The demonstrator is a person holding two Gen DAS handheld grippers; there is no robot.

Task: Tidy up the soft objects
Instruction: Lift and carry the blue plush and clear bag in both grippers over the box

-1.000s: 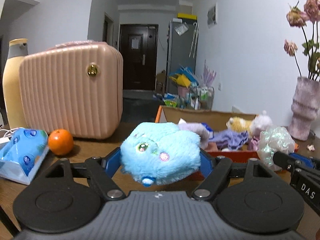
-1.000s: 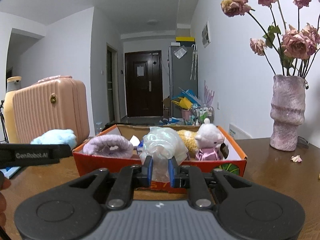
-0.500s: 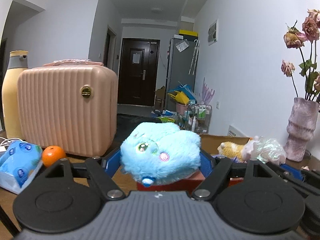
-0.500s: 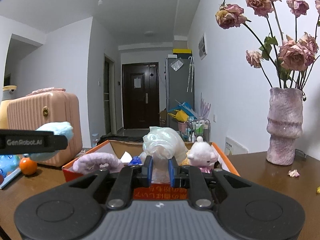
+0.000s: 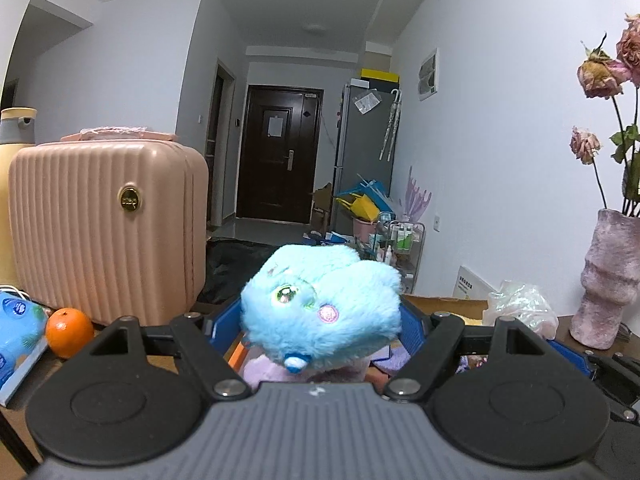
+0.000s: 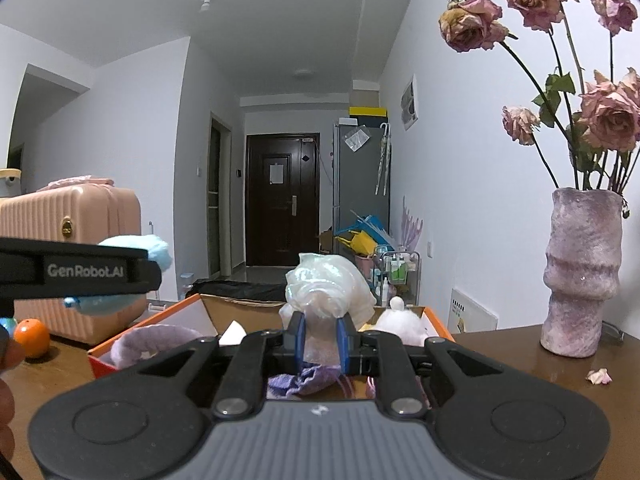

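Left tongs (image 5: pixel 322 326) squeeze the plush (image 5: pixel 320 312) across its soft, light, springy middle. Right tongs (image 6: pixel 322 338) pinch the crinkly bag (image 6: pixel 326 290) low, over the box (image 6: pixel 192 310).

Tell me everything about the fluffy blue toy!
The fluffy blue toy is a round plush of light blue fur with a sparkly green eye, a pink glittery cheek spot and a small blue-and-white nub at the bottom. The left tongs squeeze it from both sides between blue pads, holding it in the air over the orange box. Only the pads touch it.
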